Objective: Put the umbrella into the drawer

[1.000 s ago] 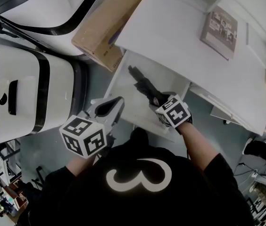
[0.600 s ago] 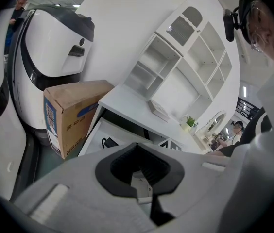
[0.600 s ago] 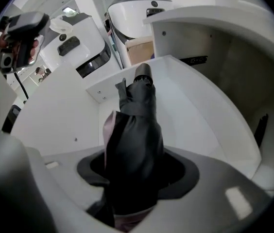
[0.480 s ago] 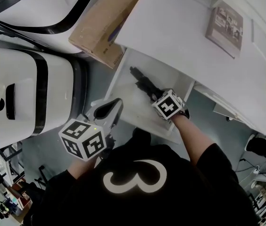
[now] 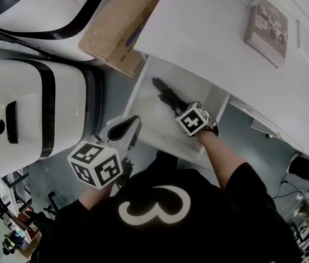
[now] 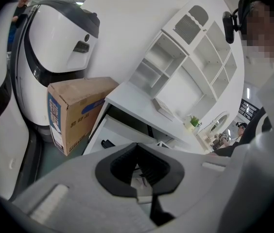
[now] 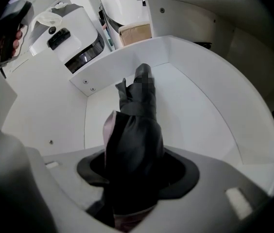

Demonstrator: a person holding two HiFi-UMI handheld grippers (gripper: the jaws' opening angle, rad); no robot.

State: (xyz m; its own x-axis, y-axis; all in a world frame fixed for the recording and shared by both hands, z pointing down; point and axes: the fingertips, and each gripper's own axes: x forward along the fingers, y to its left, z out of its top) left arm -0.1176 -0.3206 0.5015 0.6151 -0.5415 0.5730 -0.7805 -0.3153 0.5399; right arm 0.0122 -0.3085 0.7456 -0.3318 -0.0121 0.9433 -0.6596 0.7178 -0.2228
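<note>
— What is seen in the head view?

— A white drawer (image 5: 146, 122) is seen pulled open below the white counter (image 5: 209, 37). A folded black umbrella (image 5: 164, 95) is held slanting inside it, its near end gripped by the right tongs (image 5: 184, 113). The left tongs (image 5: 124, 129) are held near the drawer's front left corner, clear of it. A cardboard box (image 5: 116, 32) is stood against the counter's edge, and a book (image 5: 267, 25) is laid on the counter.

— And in the left gripper view?

— The left tongs are seen pressed together, with nothing pinched between them. Beyond them the cardboard box, the open drawer and the counter are made out, with a white shelf unit (image 6: 190, 67) behind.

— What is shown in the right gripper view?

— The umbrella's folded black fabric is pinched between the pads of the right tongs. From there it is pointed down into the drawer, towards a far corner. Whether its far end is rested on the drawer's floor cannot be told.
</note>
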